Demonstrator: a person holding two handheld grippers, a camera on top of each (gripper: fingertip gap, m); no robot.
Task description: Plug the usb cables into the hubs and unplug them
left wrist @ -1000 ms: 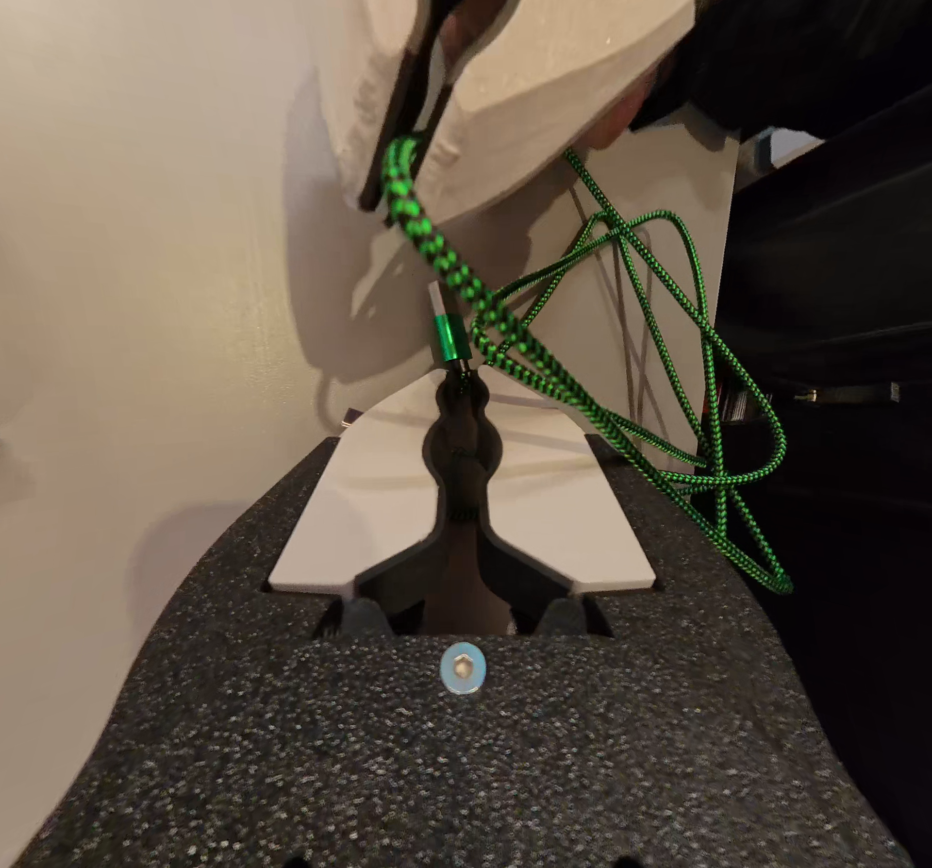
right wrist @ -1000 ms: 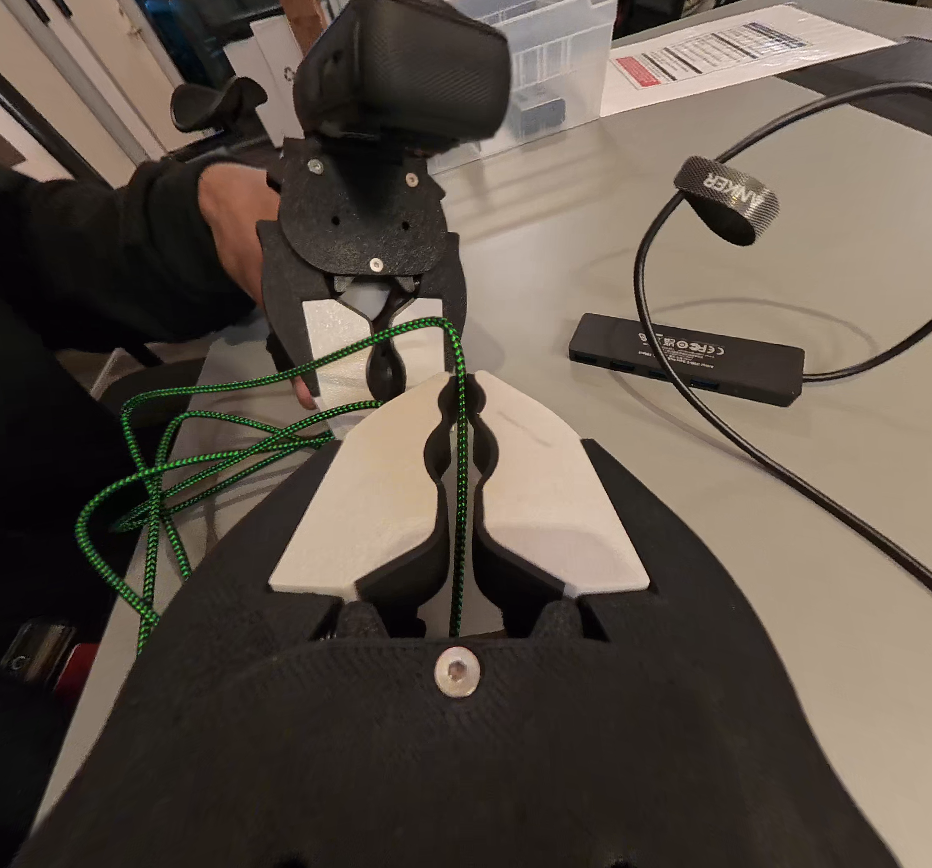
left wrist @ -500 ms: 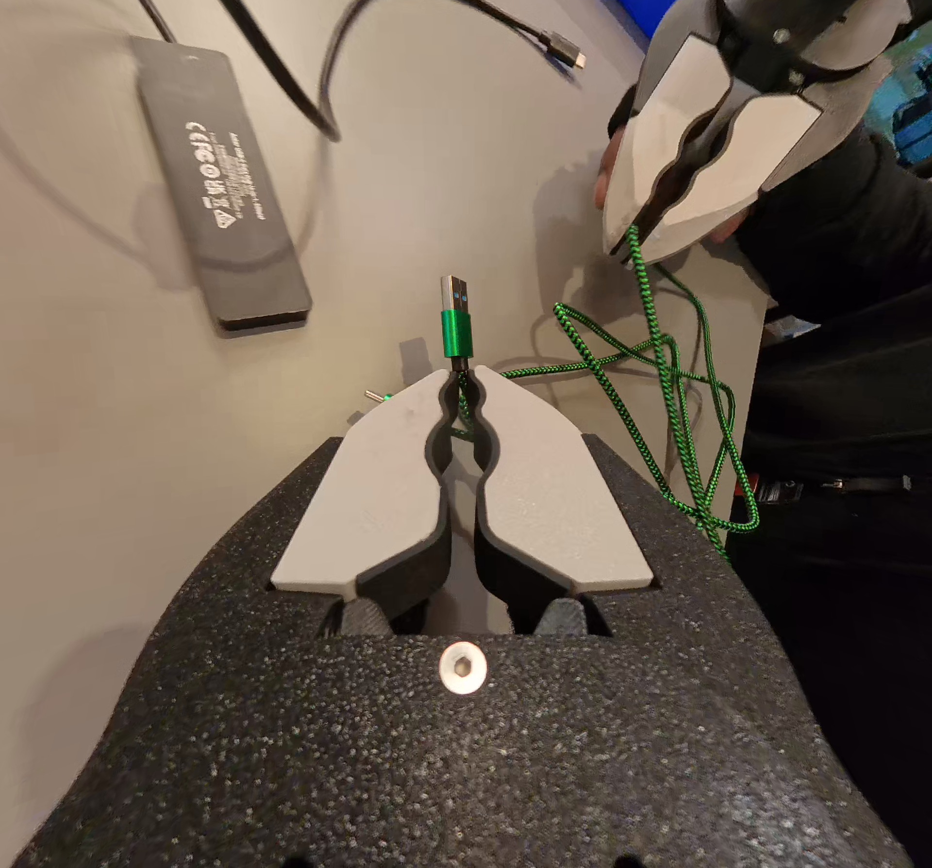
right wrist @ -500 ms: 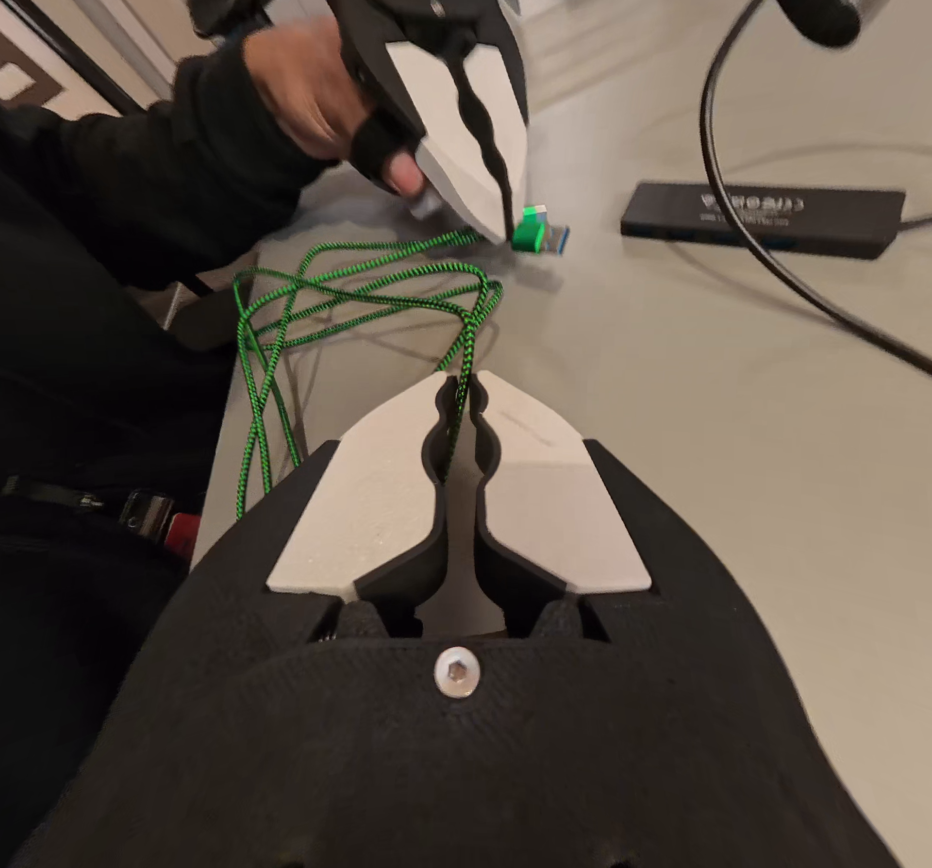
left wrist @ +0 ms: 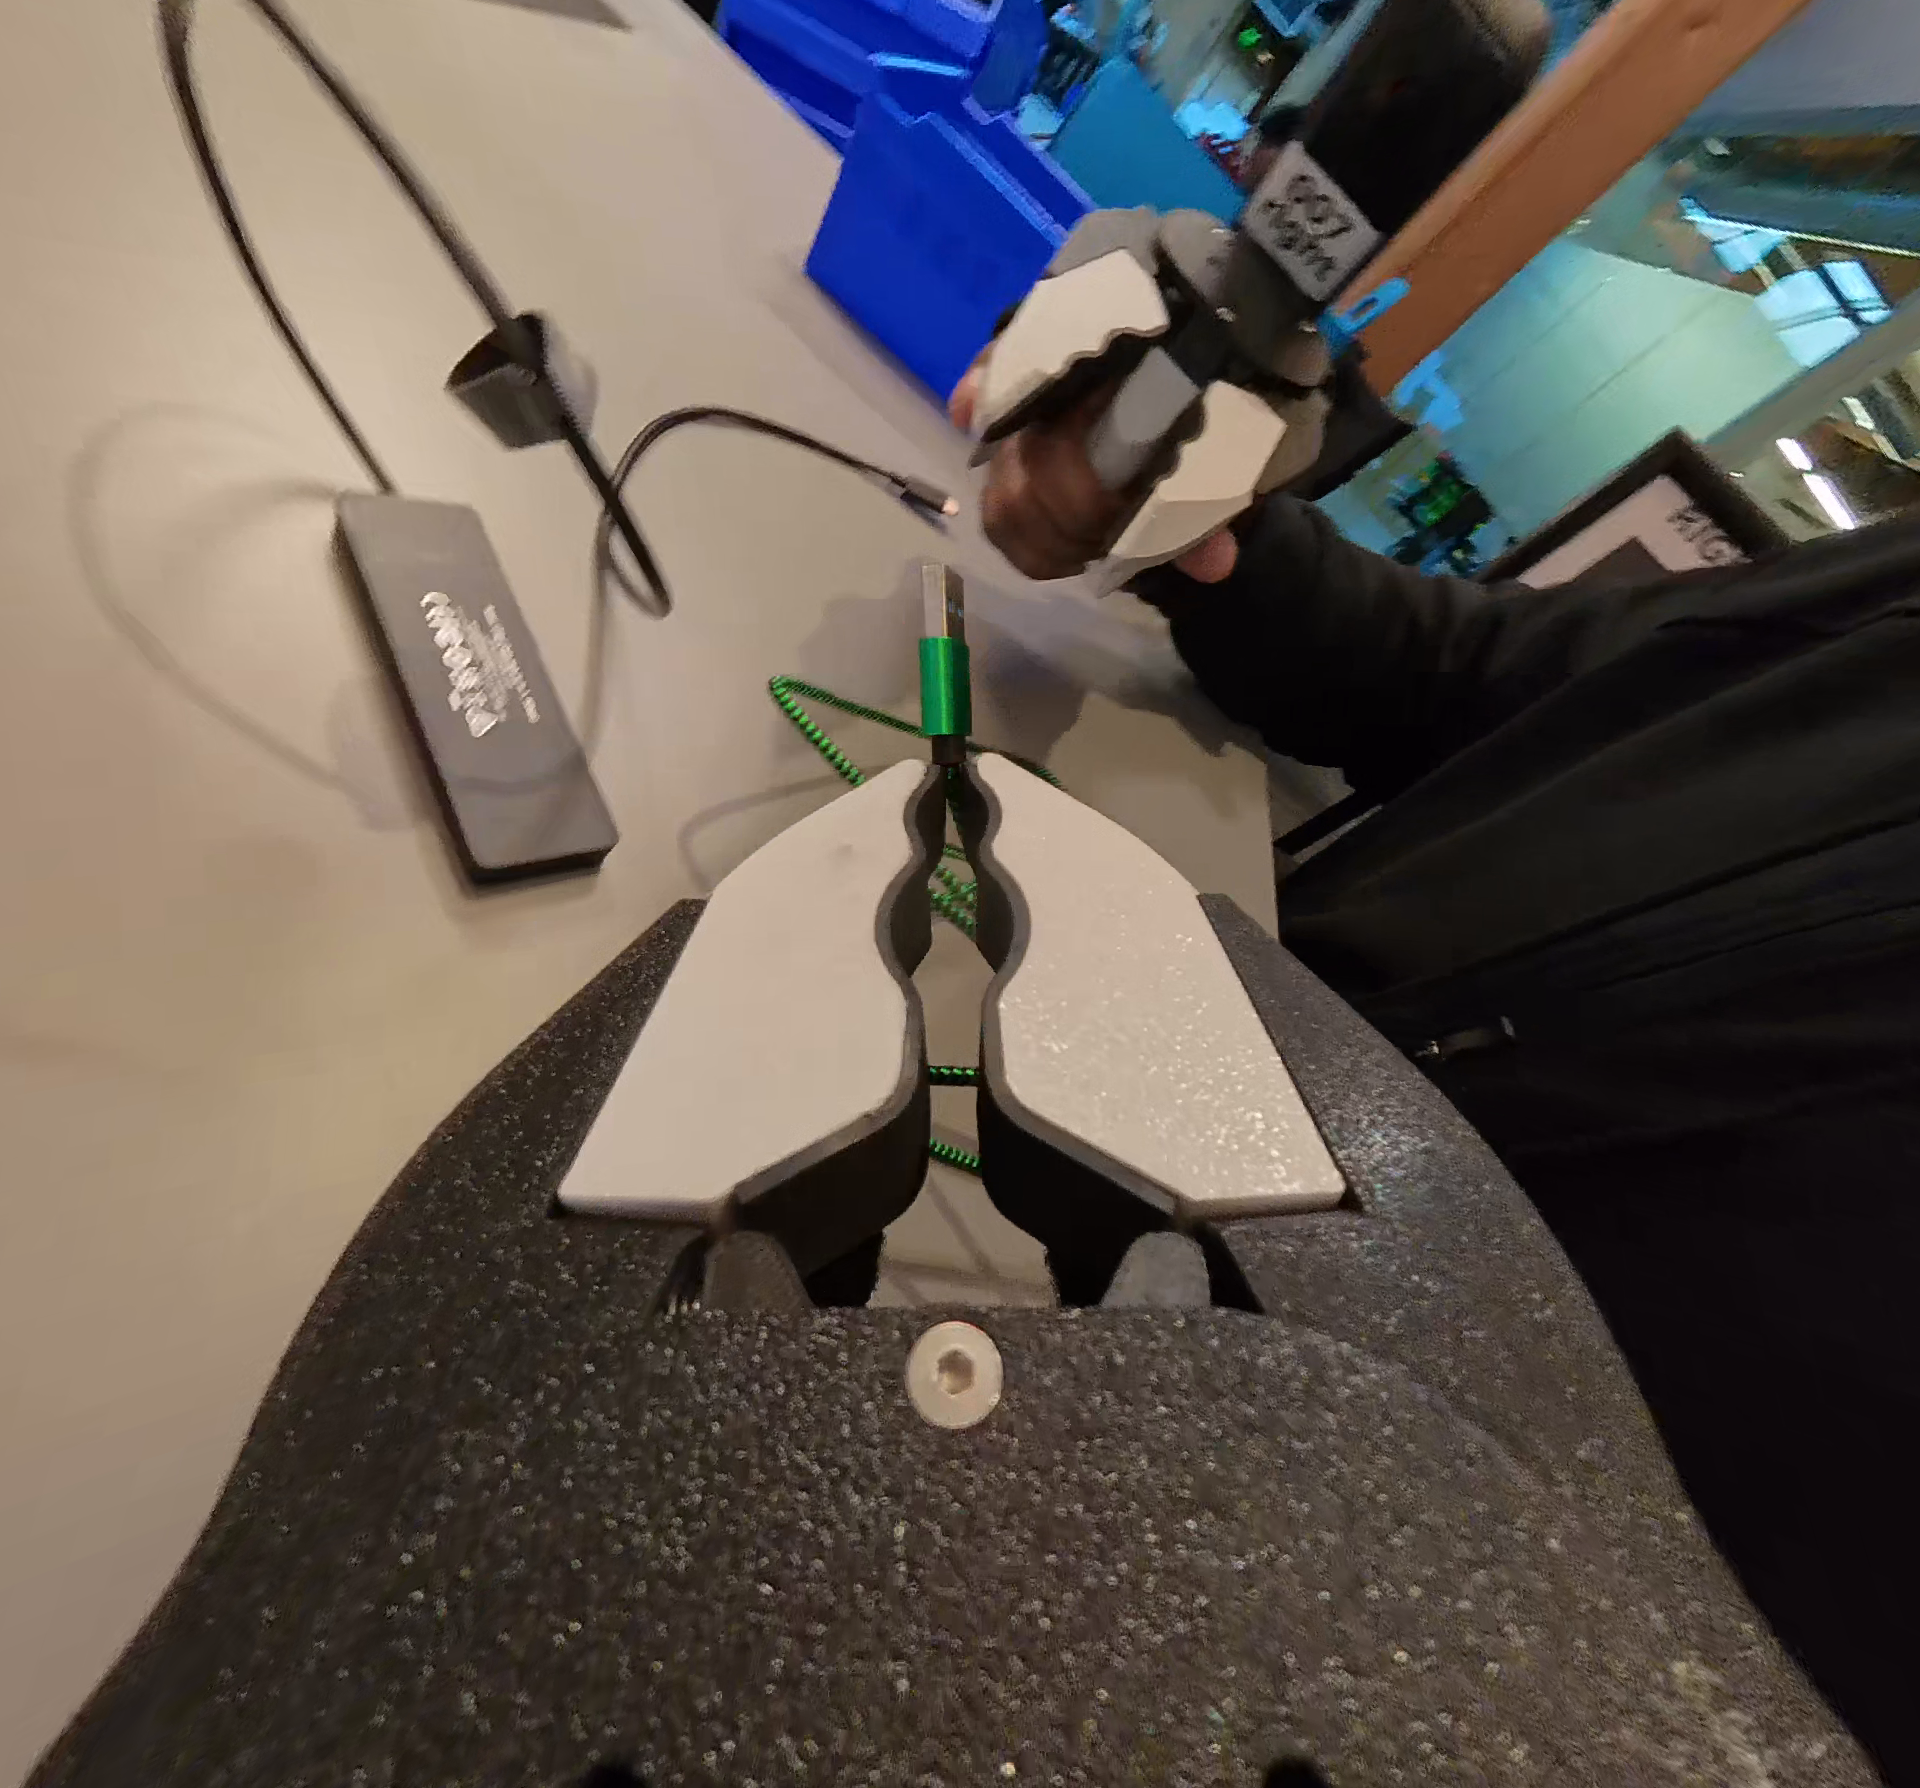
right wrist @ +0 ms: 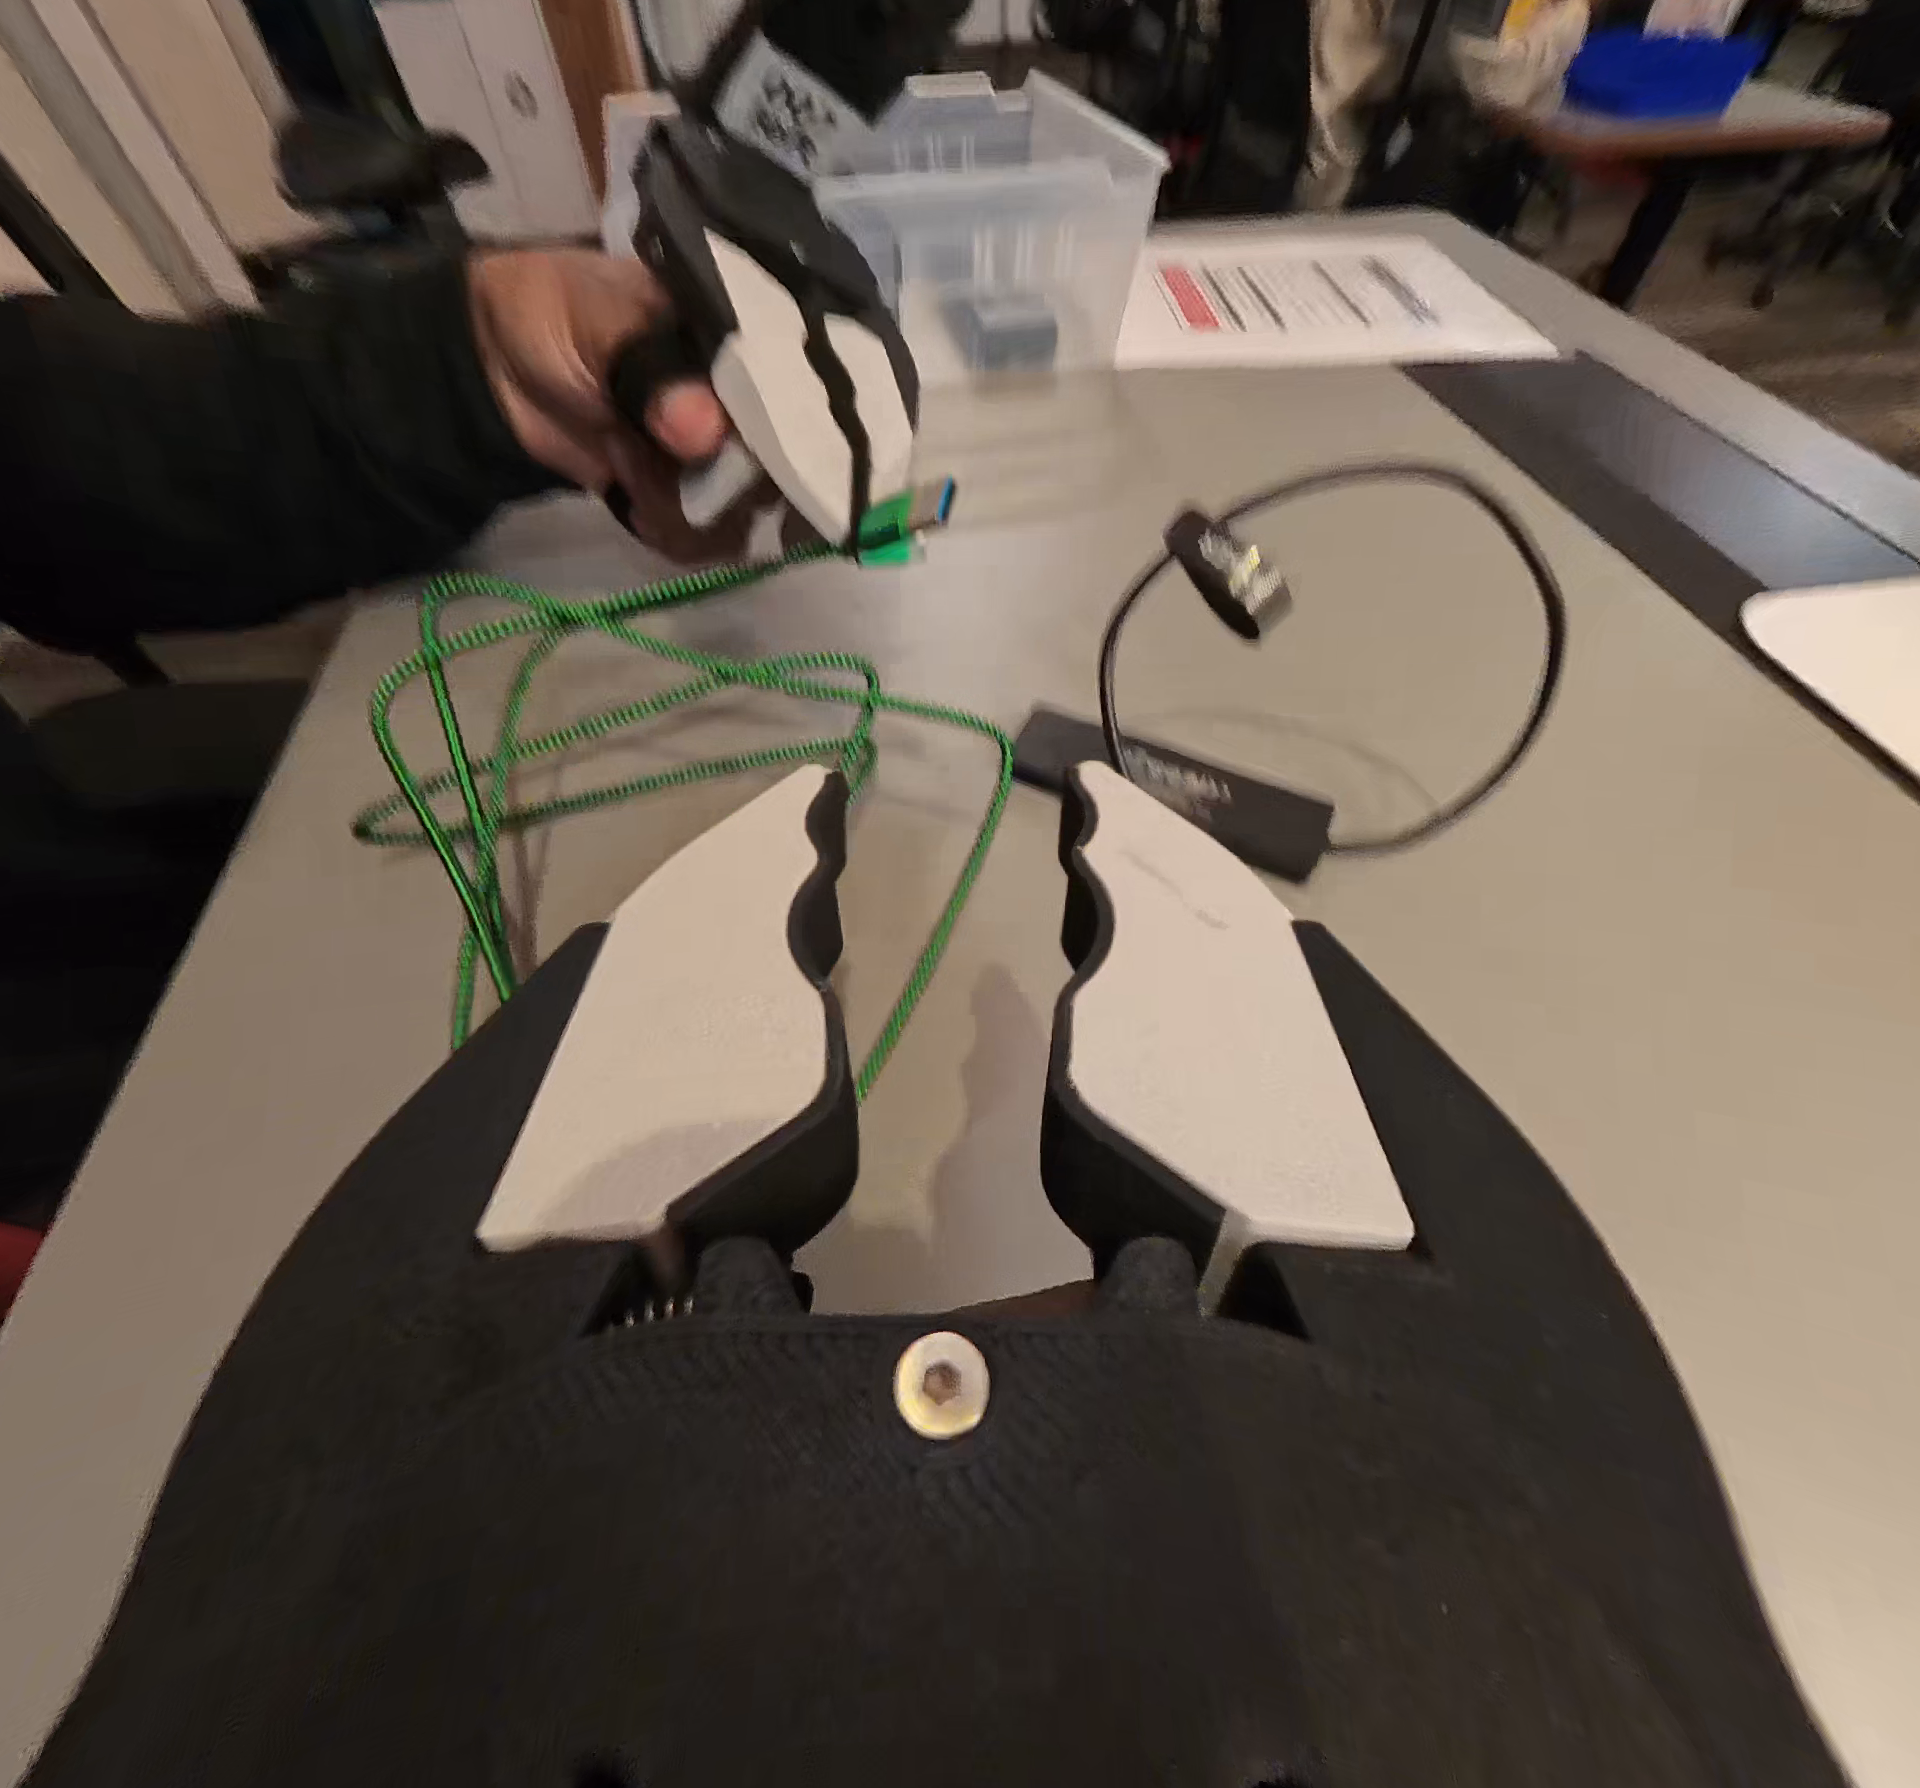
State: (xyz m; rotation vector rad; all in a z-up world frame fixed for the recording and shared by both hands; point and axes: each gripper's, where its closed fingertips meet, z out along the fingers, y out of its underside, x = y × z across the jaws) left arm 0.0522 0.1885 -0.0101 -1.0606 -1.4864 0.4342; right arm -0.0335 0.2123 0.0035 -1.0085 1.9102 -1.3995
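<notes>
Green USB plug (left wrist: 944, 689) just past clenched left jaws, cable pinched between; right jaws spread, empty.

Both cams sit right behind their own fingers, looking forward along them and down at the grey table (left wrist: 187, 959). The left wrist view is close in, tilted, with the black hub (left wrist: 473, 689) at 10 o'clock and the right gripper (left wrist: 1122, 434) at 1 o'clock. The right wrist view hangs a bit higher, left gripper (right wrist: 868, 517) at 11 o'clock. Shared: the hub (right wrist: 1174, 793), its black cord (right wrist: 1496, 533), the green cable (right wrist: 623, 689), same tabletop (right wrist: 1558, 1011).
</notes>
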